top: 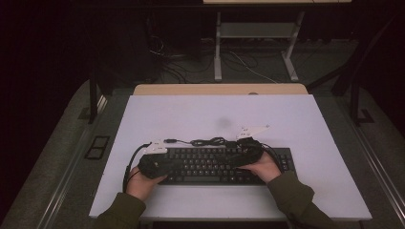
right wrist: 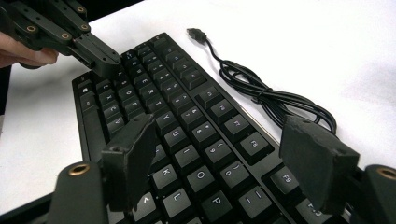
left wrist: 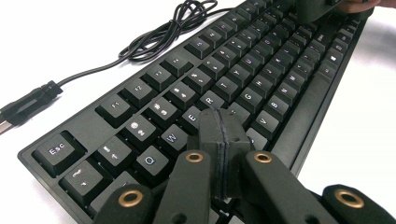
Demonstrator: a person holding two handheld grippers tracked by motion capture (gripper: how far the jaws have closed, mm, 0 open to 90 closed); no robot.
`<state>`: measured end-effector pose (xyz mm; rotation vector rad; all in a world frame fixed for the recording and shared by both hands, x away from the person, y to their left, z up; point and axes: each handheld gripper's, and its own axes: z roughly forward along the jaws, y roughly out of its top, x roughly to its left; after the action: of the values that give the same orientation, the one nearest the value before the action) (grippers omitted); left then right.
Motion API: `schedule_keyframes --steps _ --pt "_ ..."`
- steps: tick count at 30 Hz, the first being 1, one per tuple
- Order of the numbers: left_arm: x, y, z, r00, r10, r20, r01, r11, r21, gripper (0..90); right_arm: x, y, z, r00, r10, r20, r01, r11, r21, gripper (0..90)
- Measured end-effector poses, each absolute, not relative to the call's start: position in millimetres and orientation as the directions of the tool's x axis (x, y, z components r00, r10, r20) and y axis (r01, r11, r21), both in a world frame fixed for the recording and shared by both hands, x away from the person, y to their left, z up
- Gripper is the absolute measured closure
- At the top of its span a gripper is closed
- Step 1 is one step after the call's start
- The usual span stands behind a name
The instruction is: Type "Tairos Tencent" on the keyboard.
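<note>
**High view: two grippers held over a black keyboard**

High view was taken from above a white table top (top: 296, 119), on which a black keyboard (top: 210, 164) was laid near the person's edge, at 6 o'clock of the board. Its bundled USB cable (top: 205, 141) was seen lying just beyond the keyboard's far edge, toward 12 o'clock, with the plug turned toward 9 o'clock. The left gripper (top: 165, 162) was held over the keyboard's left end, at 9 o'clock of it, and the right gripper (top: 239, 157) over its right part, at 3 o'clock. Both were gripped by hands in olive sleeves (top: 296, 198) that entered from 6 o'clock.

In the left gripper view, the left gripper (left wrist: 223, 126) was shown with its jaws clenched, pad pressed flat against pad, and nothing caught between them. Its tips were placed low over the keys around E and R; contact with the keys could not be told. The Esc key (left wrist: 57, 150) was found at 8 o'clock of that view, the cable's plug (left wrist: 28, 105) at 9 o'clock.

In the right gripper view, the right gripper (right wrist: 224, 154) was shown with its jaws released and spread wide, nothing being grasped. Keys such as U, I, O and P were seen through the gap. The cable (right wrist: 261, 95) lay at 2 o'clock, and the left gripper (right wrist: 105, 63) was seen at 10 o'clock, low over the keyboard's far end.
</note>
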<state>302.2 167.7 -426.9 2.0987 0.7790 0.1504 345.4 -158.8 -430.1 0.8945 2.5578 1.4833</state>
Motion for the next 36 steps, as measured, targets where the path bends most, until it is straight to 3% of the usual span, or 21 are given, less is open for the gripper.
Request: schedule_keyframes --steps 19,36 --pt "294.1 164.7 -424.1 0.819 0.537 -0.202 0.466 -0.419 0.78 89.3 345.1 -159.7 -429.9 -0.834 0.501 0.232 0.445 0.359 0.821 24.0" --pt "286.0 146.0 -428.1 0.868 0.449 -0.213 0.436 -0.486 0.757 89.3 344.9 -159.5 -431.1 -0.833 0.506 0.224 0.44 0.362 0.821 23.4"
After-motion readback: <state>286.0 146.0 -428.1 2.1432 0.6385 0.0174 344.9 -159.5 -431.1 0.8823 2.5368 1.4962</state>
